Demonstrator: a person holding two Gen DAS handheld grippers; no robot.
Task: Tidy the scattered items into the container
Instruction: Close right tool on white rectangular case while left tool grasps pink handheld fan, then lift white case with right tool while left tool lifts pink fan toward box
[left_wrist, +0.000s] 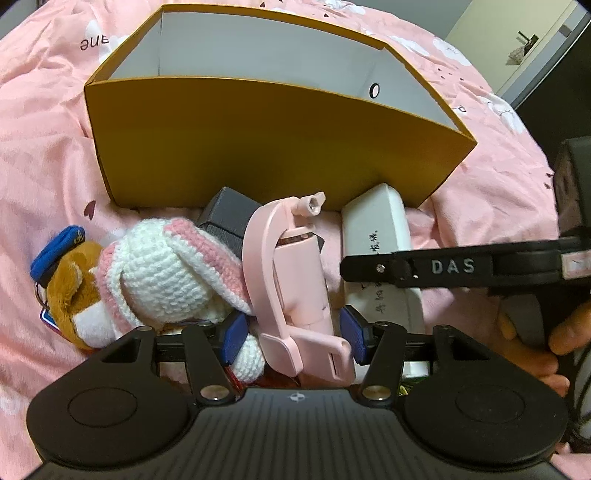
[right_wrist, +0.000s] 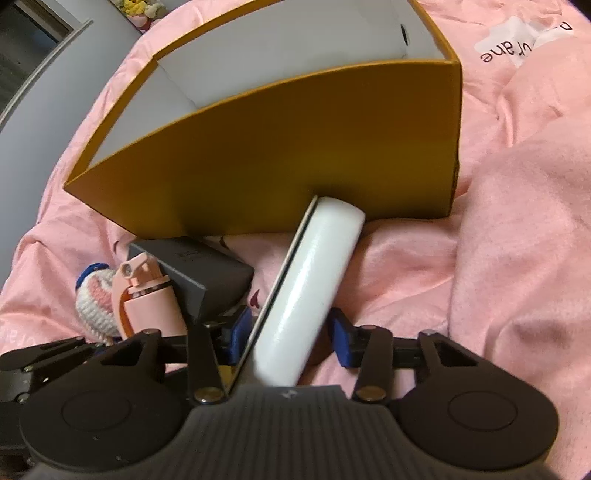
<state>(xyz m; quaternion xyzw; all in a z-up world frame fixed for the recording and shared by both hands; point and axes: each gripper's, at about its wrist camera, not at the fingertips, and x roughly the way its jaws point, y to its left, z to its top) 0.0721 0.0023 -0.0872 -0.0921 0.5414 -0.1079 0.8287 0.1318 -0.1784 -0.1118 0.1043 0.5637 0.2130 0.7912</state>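
Observation:
An ochre cardboard box (left_wrist: 266, 147) with a grey inside stands open on a pink bedspread. In front of it lie a pink spray bottle (left_wrist: 291, 269), a white case (left_wrist: 376, 229) with handwriting, a dark grey box (left_wrist: 229, 218), a white and pink crochet toy (left_wrist: 166, 269) and a brown plush with a blue cap (left_wrist: 74, 280). My left gripper (left_wrist: 294, 338) is open, with the foot of the pink bottle between its blue pads. My right gripper (right_wrist: 291, 338) straddles the white case (right_wrist: 314, 280). A narrow gap shows at its right pad, so it is open.
The right gripper's black finger (left_wrist: 443, 266) crosses over the white case, and a person's hand (left_wrist: 550, 343) holds its grip. The bedspread (right_wrist: 517, 221) is rumpled into folds on the right. A door and wall stand beyond the bed (left_wrist: 517, 44).

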